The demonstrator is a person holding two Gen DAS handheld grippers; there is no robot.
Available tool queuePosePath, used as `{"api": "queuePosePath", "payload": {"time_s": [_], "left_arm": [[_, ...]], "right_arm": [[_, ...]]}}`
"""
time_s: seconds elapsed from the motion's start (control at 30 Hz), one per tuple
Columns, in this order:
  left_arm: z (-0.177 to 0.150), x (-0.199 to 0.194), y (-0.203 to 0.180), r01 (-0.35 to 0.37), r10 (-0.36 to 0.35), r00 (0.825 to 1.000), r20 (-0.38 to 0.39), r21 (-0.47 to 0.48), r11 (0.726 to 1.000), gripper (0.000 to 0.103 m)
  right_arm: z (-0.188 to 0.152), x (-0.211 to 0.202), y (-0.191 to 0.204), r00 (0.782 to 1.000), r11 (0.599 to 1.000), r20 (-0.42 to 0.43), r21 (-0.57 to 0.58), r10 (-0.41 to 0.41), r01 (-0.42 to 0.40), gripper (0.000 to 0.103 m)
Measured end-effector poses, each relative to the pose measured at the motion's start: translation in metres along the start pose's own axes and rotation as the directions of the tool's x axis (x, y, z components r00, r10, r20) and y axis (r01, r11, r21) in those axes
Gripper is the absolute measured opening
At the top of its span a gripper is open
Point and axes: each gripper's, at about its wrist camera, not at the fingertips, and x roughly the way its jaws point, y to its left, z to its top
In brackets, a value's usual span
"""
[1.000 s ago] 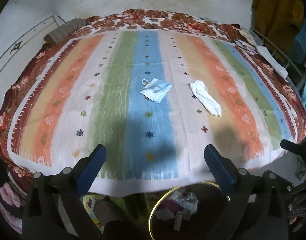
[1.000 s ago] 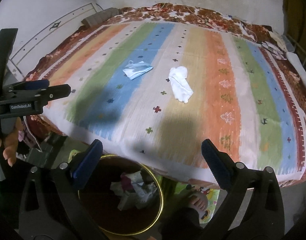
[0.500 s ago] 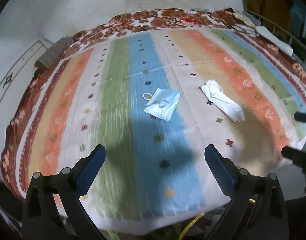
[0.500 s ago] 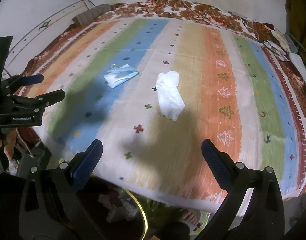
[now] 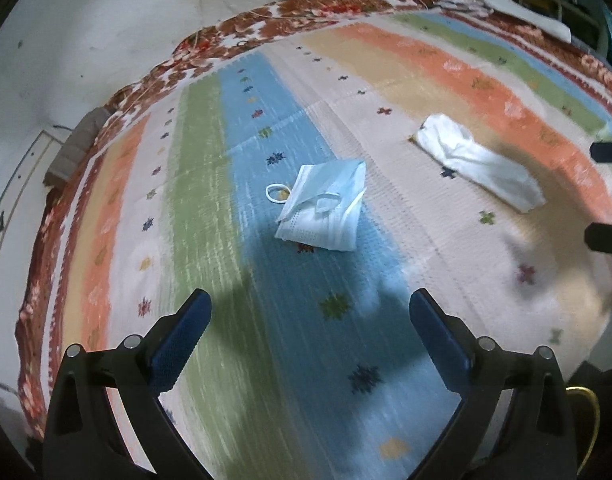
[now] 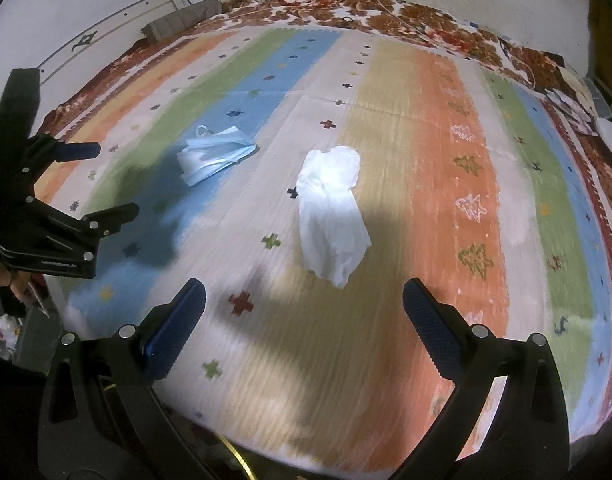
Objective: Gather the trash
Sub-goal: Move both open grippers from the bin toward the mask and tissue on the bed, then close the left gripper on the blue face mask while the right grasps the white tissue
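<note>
Both wrist views look down along their fingers, close over the striped bedspread (image 5: 210,184), sharing its middle

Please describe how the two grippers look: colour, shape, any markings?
Both the left gripper and right gripper have black angular frames with silver rivets and blue textured pads on the jaws. The left one's body bears small pale lettering, unreadable here.

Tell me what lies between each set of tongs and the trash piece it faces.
Nothing visible. Only bare striped bedspread lies between the open left tongs and the face mask, and between the open right tongs and the crumpled white tissue. Neither piece is touched yet.
</note>
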Motion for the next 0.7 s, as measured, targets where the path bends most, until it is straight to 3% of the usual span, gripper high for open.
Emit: {"api": "queuePosePath", "payload": {"time_s": [0.17,0.33,0.53,0.6,0.7], "left_arm": [[0.008,0.020,0.002,-0.014,0.014,1.000,-0.003,0.025,1.000,0.097],[0.019,0.042,-0.012,-0.037,0.036,0.999,0.010,0.116,0.993,0.097],[0.034,0.065,-0.028,-0.049,0.047,0.999,0.015,0.189,0.981,0.088],[0.037,0.069,-0.031,-0.046,0.042,0.999,0.028,0.201,0.978,0.085],[0.040,0.074,-0.028,-0.001,-0.004,0.999,0.032,0.176,0.984,0.070]], "right_arm": [[0.003,0.022,-0.004,1.000,0.999,-0.008,-0.028,-0.030,0.029,0.094],[0.008,0.042,-0.012,0.999,0.999,-0.025,-0.028,-0.041,0.040,0.094],[0.011,0.061,-0.018,0.999,0.999,-0.037,-0.024,-0.035,0.034,0.091],[0.011,0.066,-0.018,0.998,0.999,-0.045,-0.030,-0.033,0.032,0.085],[0.011,0.077,-0.018,0.997,0.999,-0.076,-0.028,-0.030,0.028,0.070]]}}
